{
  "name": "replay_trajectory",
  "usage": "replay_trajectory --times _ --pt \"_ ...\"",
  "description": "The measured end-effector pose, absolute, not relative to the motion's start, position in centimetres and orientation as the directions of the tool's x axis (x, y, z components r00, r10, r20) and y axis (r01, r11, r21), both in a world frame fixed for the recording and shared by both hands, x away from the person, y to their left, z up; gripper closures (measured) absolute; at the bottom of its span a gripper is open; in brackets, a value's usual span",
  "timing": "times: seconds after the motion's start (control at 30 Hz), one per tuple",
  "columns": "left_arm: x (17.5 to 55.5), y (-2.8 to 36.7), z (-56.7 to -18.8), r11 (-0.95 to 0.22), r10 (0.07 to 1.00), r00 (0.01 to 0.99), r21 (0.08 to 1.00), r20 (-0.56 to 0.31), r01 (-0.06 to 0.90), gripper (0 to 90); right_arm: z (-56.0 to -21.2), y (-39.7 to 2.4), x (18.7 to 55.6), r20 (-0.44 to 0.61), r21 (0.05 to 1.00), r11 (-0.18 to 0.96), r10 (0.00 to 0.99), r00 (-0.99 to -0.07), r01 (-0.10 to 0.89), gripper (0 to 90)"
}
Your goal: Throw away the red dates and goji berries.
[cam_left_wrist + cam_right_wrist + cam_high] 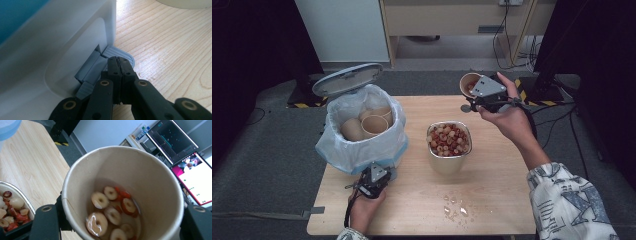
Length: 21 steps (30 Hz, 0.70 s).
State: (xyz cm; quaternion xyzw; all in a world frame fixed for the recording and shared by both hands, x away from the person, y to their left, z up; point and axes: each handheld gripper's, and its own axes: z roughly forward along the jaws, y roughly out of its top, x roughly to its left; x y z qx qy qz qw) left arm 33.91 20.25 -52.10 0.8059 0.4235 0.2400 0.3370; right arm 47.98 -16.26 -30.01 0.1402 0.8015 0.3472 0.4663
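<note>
The right hand-held gripper [475, 95] hangs above the far right part of the pale wooden desk [492, 200], its jaws clamped around a brown paper cup [125, 192] that holds red and white fruit slices in a little liquid. Just below and nearer sits a square metal container [449, 145] heaped with the same red and white pieces. To the left stands a white pedal bin with a pale plastic liner [362, 135], its grey lid [347, 79] raised, several used paper cups [367, 125] inside. The left hand-held gripper [119, 65], jaws pressed together and empty, rests on the bin's grey foot pedal [120, 53]. Spilled wet drops [456, 207] glisten near the front edge.
</note>
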Motion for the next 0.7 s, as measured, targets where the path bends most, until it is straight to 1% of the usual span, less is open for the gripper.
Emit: replay_trajectory --times 0.33,0.7 --pt "33.91 20.24 -52.10 -0.414 0.844 0.526 0.746 0.102 0.521 88.2 -29.84 -15.55 47.10 -0.726 0.608 0.778 0.467 -0.504 -0.155 32.2" --pt "33.91 20.25 -52.09 -0.414 0.844 0.526 0.746 0.100 0.522 88.2 -29.56 -15.39 47.01 -0.744 0.589 0.786 0.438 -0.505 -0.186 32.2"
